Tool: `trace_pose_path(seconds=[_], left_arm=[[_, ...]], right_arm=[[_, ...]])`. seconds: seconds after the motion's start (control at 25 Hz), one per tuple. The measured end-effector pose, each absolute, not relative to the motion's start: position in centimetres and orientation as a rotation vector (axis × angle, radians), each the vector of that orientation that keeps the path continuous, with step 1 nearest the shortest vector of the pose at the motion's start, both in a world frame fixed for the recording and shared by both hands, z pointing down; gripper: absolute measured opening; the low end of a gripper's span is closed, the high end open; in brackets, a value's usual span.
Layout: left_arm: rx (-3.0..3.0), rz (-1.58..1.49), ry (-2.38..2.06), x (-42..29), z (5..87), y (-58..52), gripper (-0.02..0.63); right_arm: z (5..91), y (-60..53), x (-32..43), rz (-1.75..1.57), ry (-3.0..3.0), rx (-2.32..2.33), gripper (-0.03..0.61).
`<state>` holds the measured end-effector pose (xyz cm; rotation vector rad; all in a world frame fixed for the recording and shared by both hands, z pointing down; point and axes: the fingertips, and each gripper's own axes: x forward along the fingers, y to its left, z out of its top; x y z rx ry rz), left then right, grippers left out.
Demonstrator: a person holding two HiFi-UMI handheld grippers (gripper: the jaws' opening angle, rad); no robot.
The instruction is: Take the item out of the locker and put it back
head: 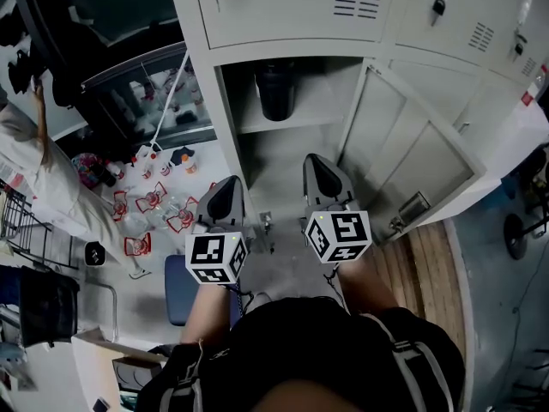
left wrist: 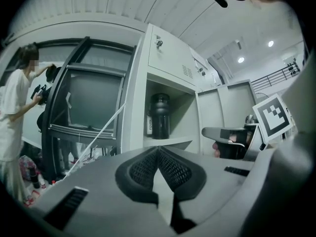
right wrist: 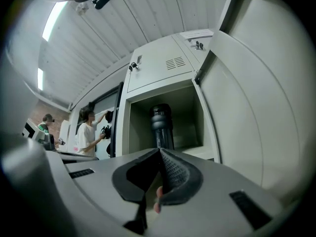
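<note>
- In the open locker (head: 214, 93), on its shelf (head: 302, 122): black bottle (head: 275, 93) stands upright.
- L hand-held gripper (left wrist: 158, 151) & R hand-held gripper (right wrist: 160, 153): out front, jaws closed, nothing held.
- Fits pre-grab or post-return; either way stay clear of the door (head: 403, 144).
- White label (left wrist: 148, 124) beside bottle: txt too small to read.
</note>
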<state>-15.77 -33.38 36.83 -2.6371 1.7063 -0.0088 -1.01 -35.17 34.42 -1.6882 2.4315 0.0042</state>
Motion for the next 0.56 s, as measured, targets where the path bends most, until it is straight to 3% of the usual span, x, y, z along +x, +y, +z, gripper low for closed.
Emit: trace_pose_path(seconds=[0.56], left_arm=[[-2.602, -0.003, 1.736, -13.9, 36.3, -32.7, 0.012]], right_arm=[[34.5, -34.9, 0.1, -0.015, 2.464, -1.638, 0.012]])
